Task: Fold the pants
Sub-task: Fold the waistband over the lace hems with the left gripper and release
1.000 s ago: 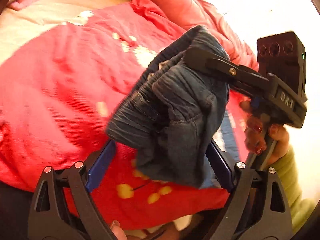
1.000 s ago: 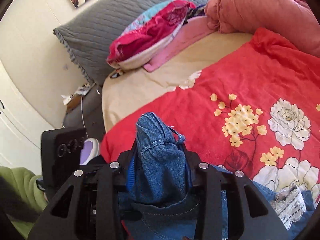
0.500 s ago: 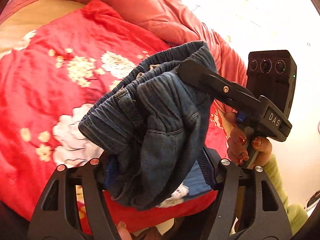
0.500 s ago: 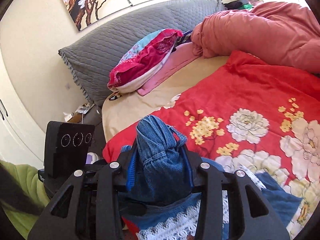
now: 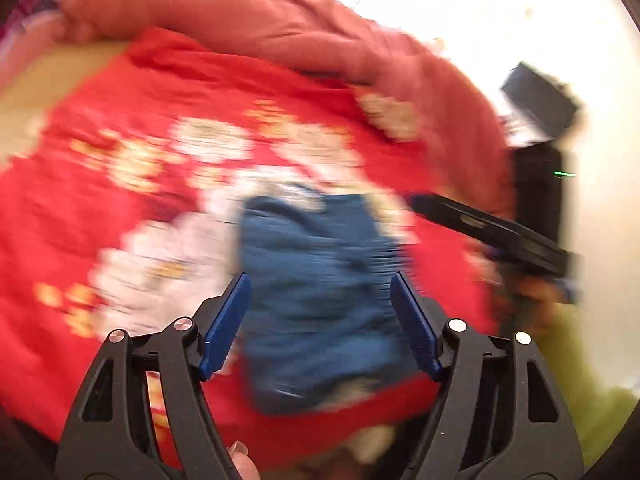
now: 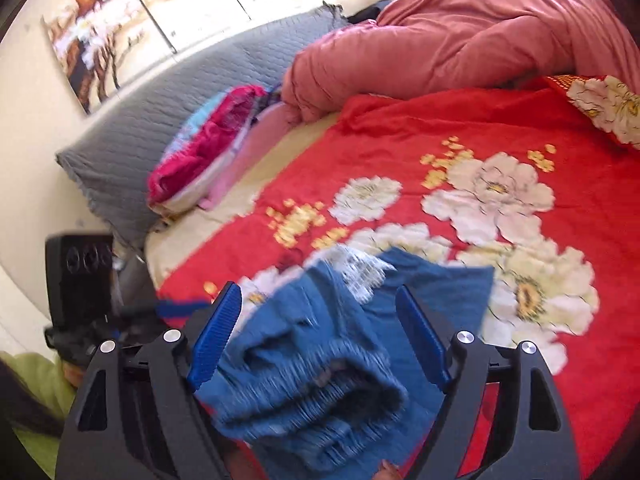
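The blue denim pants (image 5: pixel 320 304) lie in a folded bundle on the red flowered blanket (image 5: pixel 120 184). They also show in the right wrist view (image 6: pixel 316 376), with the elastic waistband bunched near the camera and white lace trim at the far edge. My left gripper (image 5: pixel 320 284) is open, its blue pads either side of the bundle and apart from it. My right gripper (image 6: pixel 318 296) is open above the waistband. The right gripper shows in the left wrist view (image 5: pixel 492 232) to the right of the pants. The left wrist view is motion-blurred.
A salmon-pink duvet (image 6: pixel 460 40) is heaped at the back of the bed. A grey pillow (image 6: pixel 180 92) and a pink patterned pillow (image 6: pixel 200 152) lie at the head. The bed's near edge is just below the pants.
Both grippers were shut on the lifted pants. Both have now opened and the pants have dropped onto the blanket as a folded bundle.
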Tool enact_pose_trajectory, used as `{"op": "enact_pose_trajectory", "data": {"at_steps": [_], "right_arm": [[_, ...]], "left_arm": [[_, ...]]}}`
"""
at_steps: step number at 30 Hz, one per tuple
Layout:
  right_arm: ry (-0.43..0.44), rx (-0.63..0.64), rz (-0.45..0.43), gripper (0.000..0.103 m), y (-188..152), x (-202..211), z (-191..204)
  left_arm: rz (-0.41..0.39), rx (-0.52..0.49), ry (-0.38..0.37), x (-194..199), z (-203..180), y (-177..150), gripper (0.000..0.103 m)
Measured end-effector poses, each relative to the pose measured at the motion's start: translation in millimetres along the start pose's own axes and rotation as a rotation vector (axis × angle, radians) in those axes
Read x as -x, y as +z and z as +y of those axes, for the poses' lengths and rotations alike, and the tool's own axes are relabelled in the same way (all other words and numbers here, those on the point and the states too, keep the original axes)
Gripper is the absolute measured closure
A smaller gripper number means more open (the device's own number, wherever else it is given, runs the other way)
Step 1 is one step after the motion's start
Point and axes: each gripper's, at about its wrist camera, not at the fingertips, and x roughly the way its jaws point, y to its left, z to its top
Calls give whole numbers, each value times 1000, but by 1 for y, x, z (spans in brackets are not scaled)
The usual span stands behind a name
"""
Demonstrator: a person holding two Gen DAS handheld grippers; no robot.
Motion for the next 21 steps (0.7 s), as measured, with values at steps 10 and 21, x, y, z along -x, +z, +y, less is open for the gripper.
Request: {"op": "enact_pose_trajectory", "data": {"at_steps": [10,21], "right_arm": [[-303,232,253,23,-68,-36,23],[-157,89,80,27,-7,-3,16]], "left_arm": [[129,-182,144,-47,-18,-51,39],[-19,-217,106,8,-31,-36,51]]}}
